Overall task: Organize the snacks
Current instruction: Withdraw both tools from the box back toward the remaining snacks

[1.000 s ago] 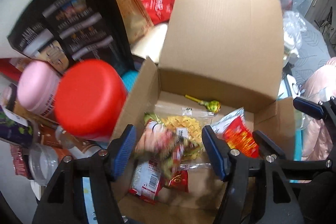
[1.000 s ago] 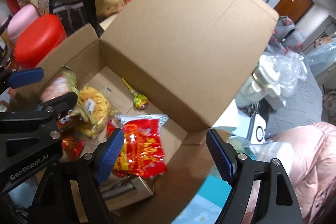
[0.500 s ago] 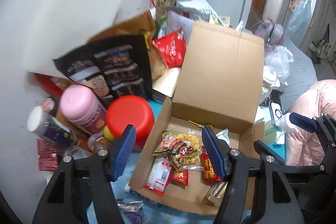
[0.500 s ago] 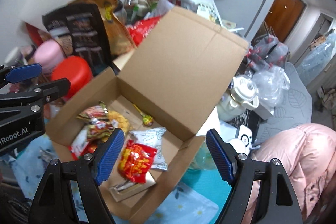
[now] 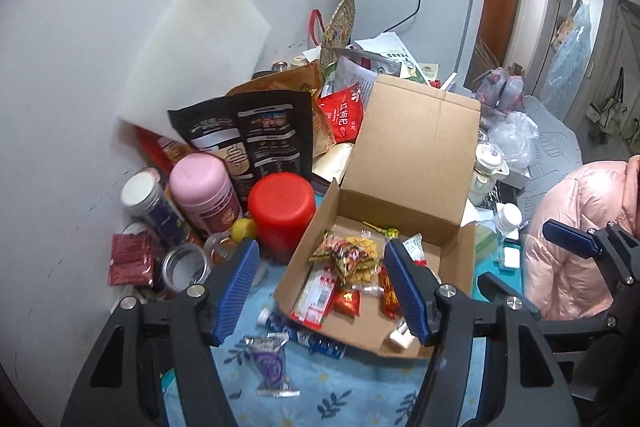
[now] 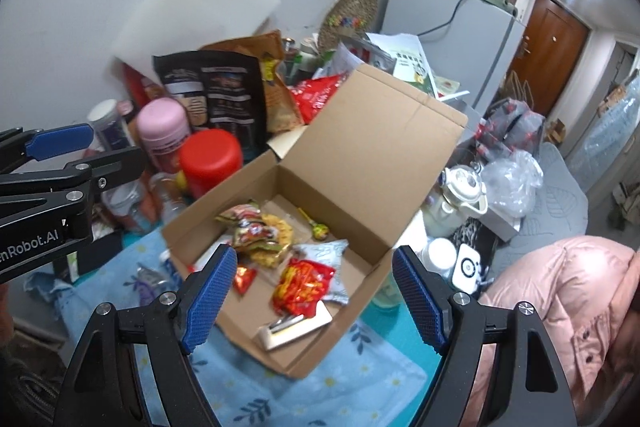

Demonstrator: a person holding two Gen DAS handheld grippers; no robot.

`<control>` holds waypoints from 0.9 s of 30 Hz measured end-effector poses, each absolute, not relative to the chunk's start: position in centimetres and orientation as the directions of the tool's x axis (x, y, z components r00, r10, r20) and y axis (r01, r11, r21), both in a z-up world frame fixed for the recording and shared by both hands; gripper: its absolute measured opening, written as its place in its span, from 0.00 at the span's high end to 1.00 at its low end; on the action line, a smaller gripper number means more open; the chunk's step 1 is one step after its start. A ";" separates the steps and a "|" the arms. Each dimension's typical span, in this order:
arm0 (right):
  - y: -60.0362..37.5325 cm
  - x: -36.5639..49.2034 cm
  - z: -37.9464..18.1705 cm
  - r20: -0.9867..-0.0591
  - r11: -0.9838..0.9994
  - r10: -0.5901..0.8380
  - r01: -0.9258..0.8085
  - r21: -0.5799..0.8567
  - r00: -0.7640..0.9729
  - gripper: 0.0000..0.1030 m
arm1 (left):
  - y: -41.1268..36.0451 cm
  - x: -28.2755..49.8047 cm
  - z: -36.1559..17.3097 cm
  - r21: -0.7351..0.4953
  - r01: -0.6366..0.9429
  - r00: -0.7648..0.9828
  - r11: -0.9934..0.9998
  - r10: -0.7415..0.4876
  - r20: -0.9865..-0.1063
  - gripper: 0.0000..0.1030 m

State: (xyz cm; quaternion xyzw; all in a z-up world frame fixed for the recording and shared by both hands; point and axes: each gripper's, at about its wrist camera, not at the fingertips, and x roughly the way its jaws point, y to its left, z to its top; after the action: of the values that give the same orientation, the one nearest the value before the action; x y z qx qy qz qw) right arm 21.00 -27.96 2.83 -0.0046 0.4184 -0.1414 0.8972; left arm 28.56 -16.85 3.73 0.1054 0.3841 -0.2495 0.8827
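An open cardboard box [image 5: 408, 163] stands on the blue flowered cloth with its lid up. Several snacks lie inside: a multicoloured packet [image 5: 346, 255] on yellow noodles, a red packet [image 6: 302, 285], a lollipop [image 6: 320, 228]. My left gripper [image 5: 322, 291] hangs open high above the box's near left corner, nothing between its fingers. My right gripper [image 6: 314, 301] is open wider, above the box's near right side, also empty. A purple packet [image 5: 270, 363] and a blue tube [image 5: 308, 337] lie on the cloth just outside the box.
Left of the box crowd a red-lidded jar [image 5: 280, 211], a pink-lidded can [image 5: 204, 195], glass jars and a black pouch [image 5: 256, 139]. Behind are bags and a grey fridge [image 5: 412, 23]. A white teapot [image 5: 490, 167] and a pink jacket [image 5: 580, 227] lie to the right.
Both grippers have risen and drawn back from the box, so it looks much smaller. The multicoloured packet, blurred a second ago between the left fingers, now lies still in the box.
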 end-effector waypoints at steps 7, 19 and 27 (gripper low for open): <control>-25.0 17.8 2.9 -0.747 0.974 -0.214 0.199 -0.111 0.629 0.21 | -14.0 25.3 3.7 -0.016 0.512 0.580 0.859 -0.360 -0.731 0.37; -20.3 14.9 -0.2 -0.784 0.994 -0.097 0.104 -0.042 0.613 0.21 | -8.4 21.6 1.6 -0.009 0.452 0.581 0.892 -0.302 -0.756 0.37; -18.2 15.1 -3.5 -0.816 0.997 -0.009 0.063 0.033 0.578 0.21 | -5.1 20.9 -1.3 -0.041 0.414 0.540 0.910 -0.281 -0.794 0.37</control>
State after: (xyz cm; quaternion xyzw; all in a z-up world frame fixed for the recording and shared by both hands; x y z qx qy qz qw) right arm 15.06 -18.23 -3.53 0.0292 0.4587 -0.0204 0.8879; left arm 20.93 -5.09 -1.32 0.0757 0.4367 -0.1987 0.8741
